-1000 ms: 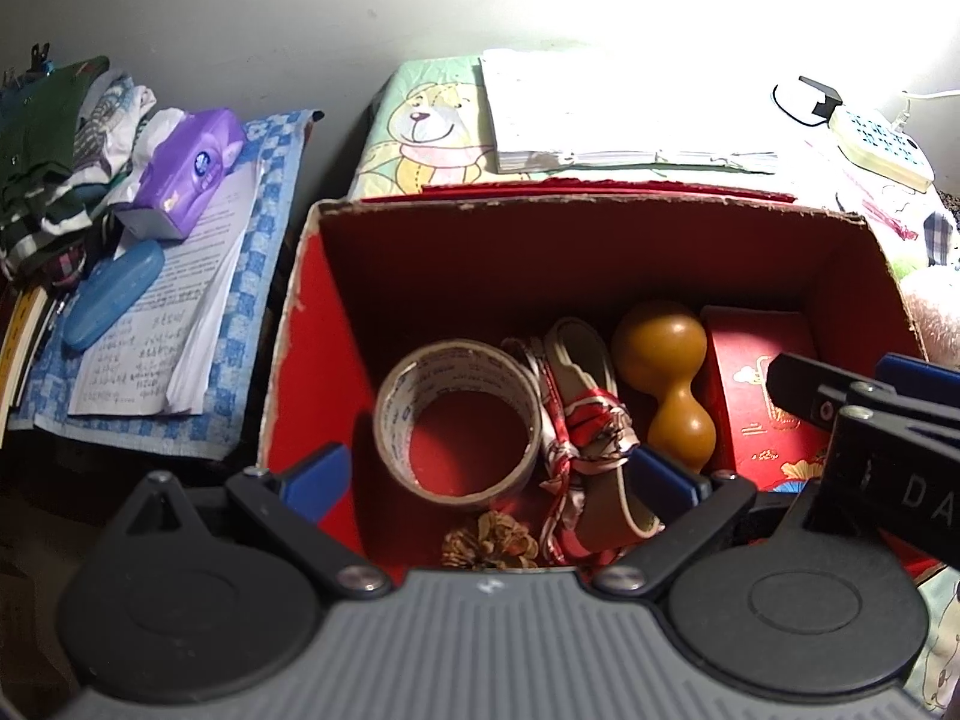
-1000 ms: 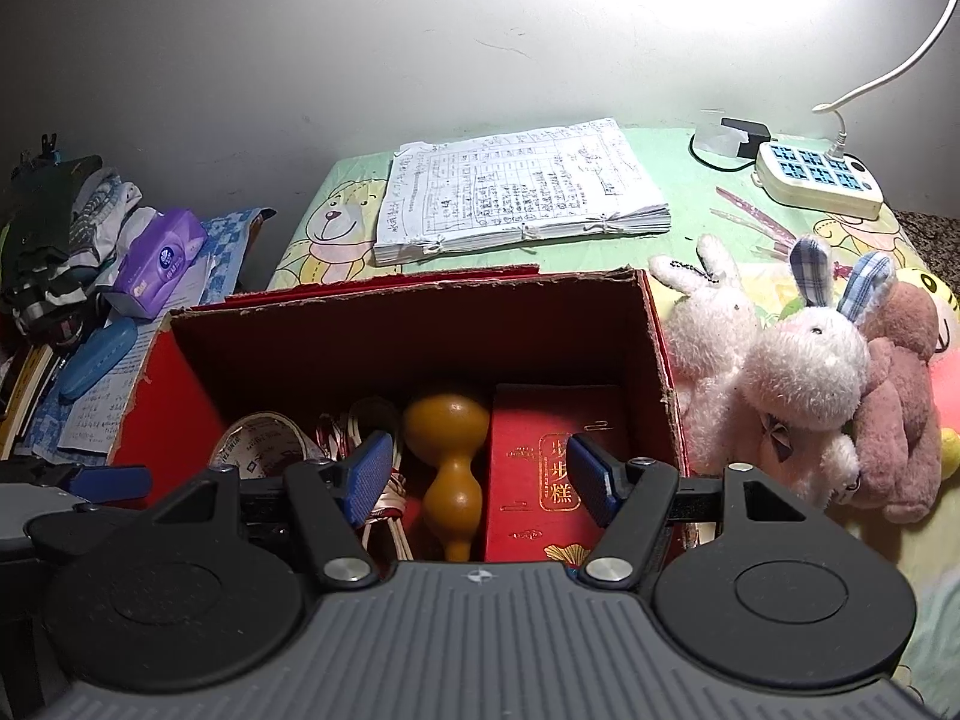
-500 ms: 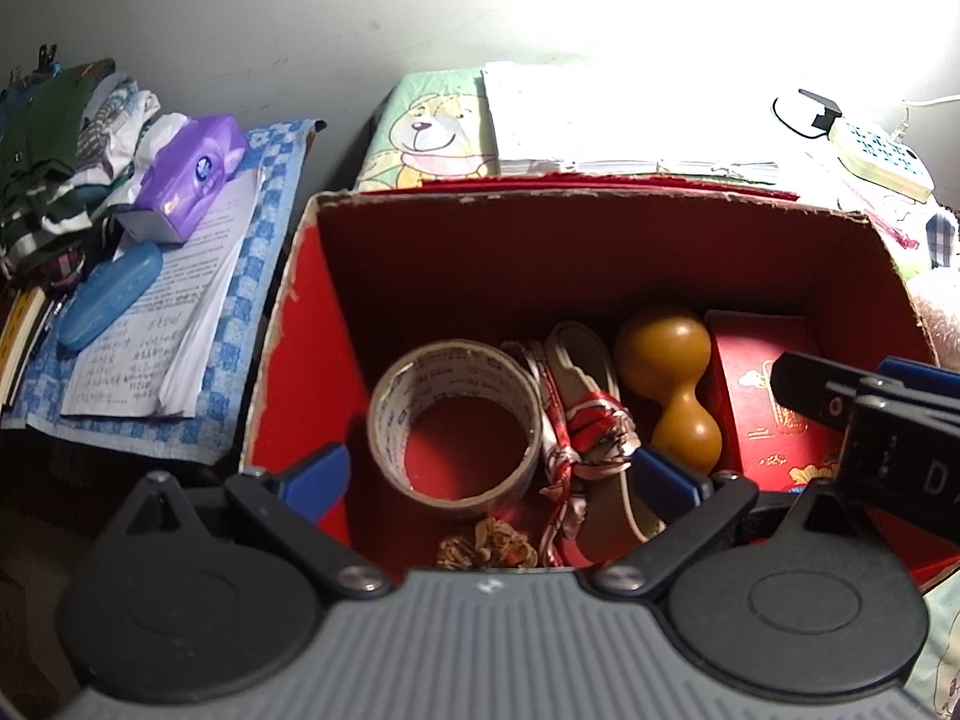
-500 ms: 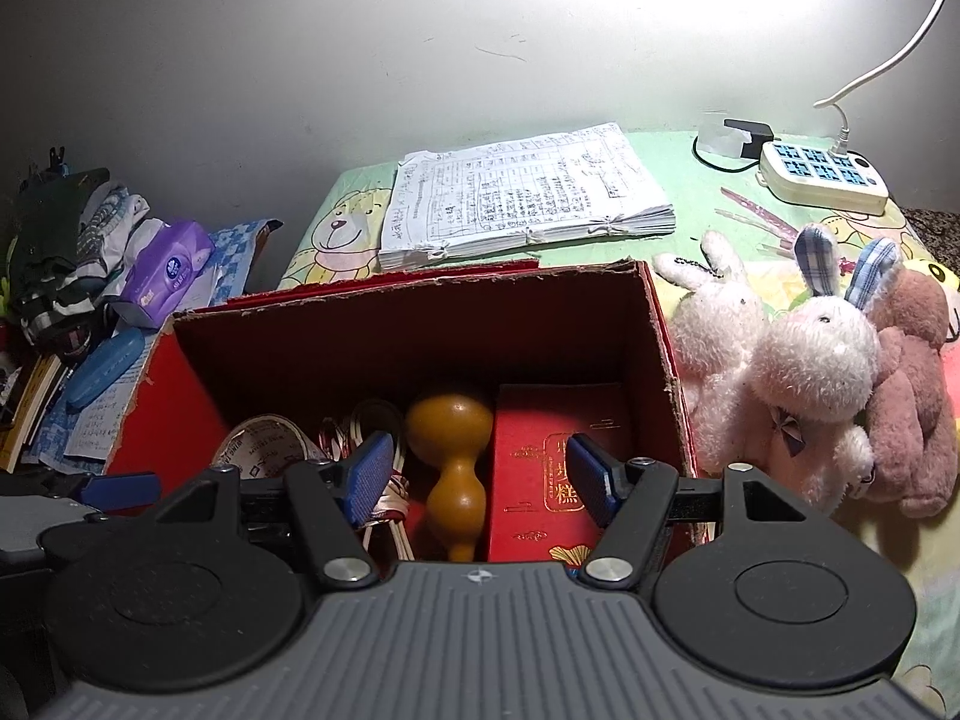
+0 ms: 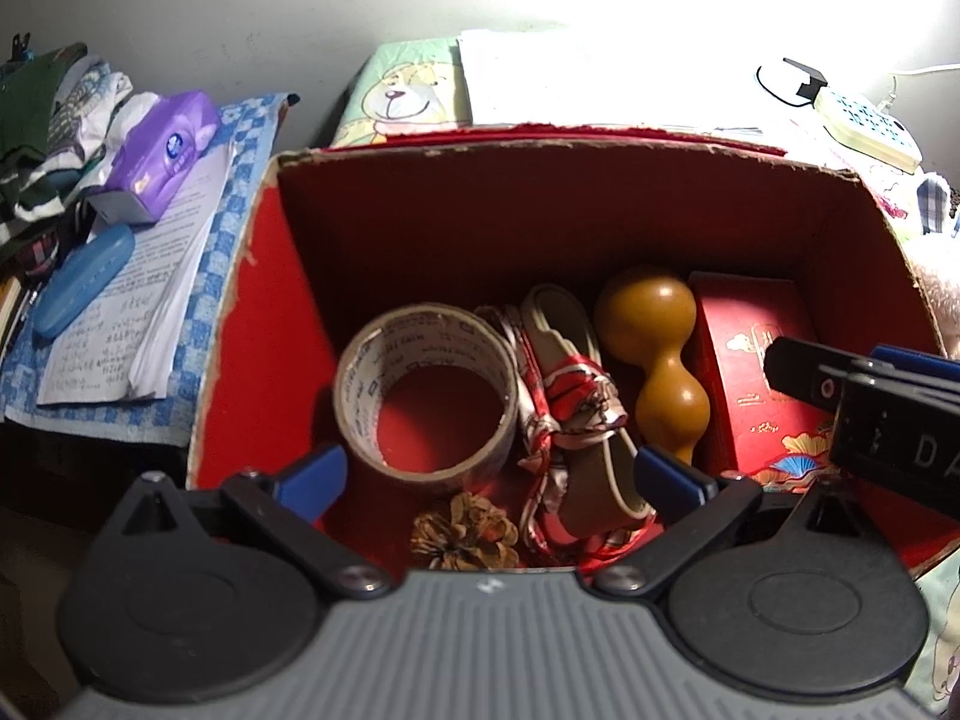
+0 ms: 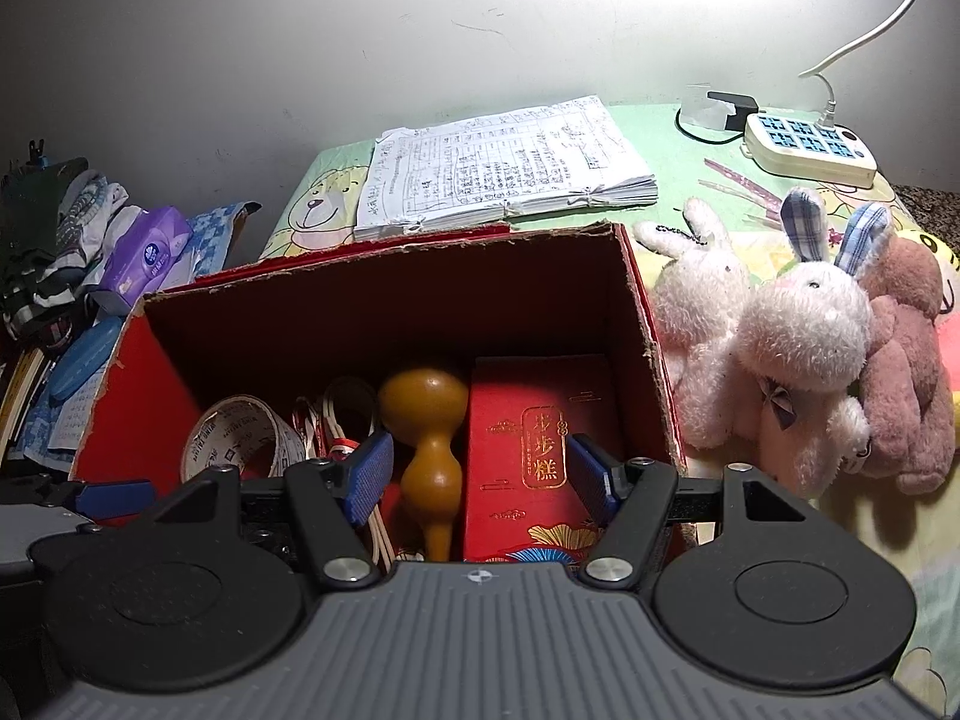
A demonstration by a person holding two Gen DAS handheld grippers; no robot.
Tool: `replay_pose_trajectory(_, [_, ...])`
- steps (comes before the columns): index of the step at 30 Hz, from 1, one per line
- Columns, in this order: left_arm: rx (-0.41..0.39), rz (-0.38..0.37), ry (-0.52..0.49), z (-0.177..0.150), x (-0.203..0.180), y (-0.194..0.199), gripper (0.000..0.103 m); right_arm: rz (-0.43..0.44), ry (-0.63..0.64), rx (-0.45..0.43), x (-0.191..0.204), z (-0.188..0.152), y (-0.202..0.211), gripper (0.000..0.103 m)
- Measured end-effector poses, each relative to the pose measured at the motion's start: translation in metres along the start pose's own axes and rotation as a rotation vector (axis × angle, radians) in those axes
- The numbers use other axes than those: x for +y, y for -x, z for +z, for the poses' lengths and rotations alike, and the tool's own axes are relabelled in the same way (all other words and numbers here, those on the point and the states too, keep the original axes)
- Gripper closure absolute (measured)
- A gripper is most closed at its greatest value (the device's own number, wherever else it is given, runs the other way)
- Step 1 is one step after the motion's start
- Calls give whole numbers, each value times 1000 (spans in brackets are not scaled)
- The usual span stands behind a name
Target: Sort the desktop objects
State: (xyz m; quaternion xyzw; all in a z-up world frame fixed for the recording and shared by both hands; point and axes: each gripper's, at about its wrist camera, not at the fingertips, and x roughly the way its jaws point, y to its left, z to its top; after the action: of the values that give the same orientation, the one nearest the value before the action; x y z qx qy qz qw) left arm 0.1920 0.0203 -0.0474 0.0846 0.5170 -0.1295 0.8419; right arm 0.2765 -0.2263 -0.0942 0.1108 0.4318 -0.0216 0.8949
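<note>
Box [image 5: 264, 324] is sitting open-topped right under both claws, red inside, torn cardboard rim. Left claw [image 5: 489, 477] is hanging over its near-left part, fingers spread wide, gripping nothing. Directly ahead of it: tape roll [image 5: 426, 390] lying flat by the left finger, shoe [image 5: 576, 420] wrapped in a red-white ribbon by the right finger, pinecone [image 5: 465, 534] just below the gap between the fingers. Gourd [image 5: 660, 354] is lying beyond the right finger, touching the shoe, with the red packet [image 5: 756, 372] on its far side.

Right claw [image 6: 477, 477] is hovering over the box's near-right part, also spread and empty; gourd [image 6: 429, 456] and red packet [image 6: 540, 450] are showing between its fingers.

Outside: plush rabbits [image 6: 774, 348] are leaning right of the right claw, beside the box wall; paper stack [image 6: 504, 168] is lying past the box; power strip [image 6: 807, 147] is sitting far right. Left of the left claw, a tissue pack [image 5: 162, 150] and blue case [image 5: 81, 279] are resting on papers.
</note>
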Motion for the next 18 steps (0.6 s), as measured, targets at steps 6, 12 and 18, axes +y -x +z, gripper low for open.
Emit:
replay_pose_trajectory(6, [17, -3, 30, 1, 4, -4, 1, -9, -25, 13, -7, -1, -3, 36])
replay_pose_trajectory(12, [22, -2, 18, 2, 1, -4, 1, -15, -21, 11, -8, -1, -3, 37])
replay_pose_trajectory(18, [15, 23, -2, 1, -7, -4, 1, -16, -10, 9, -7, -1, -3, 37])
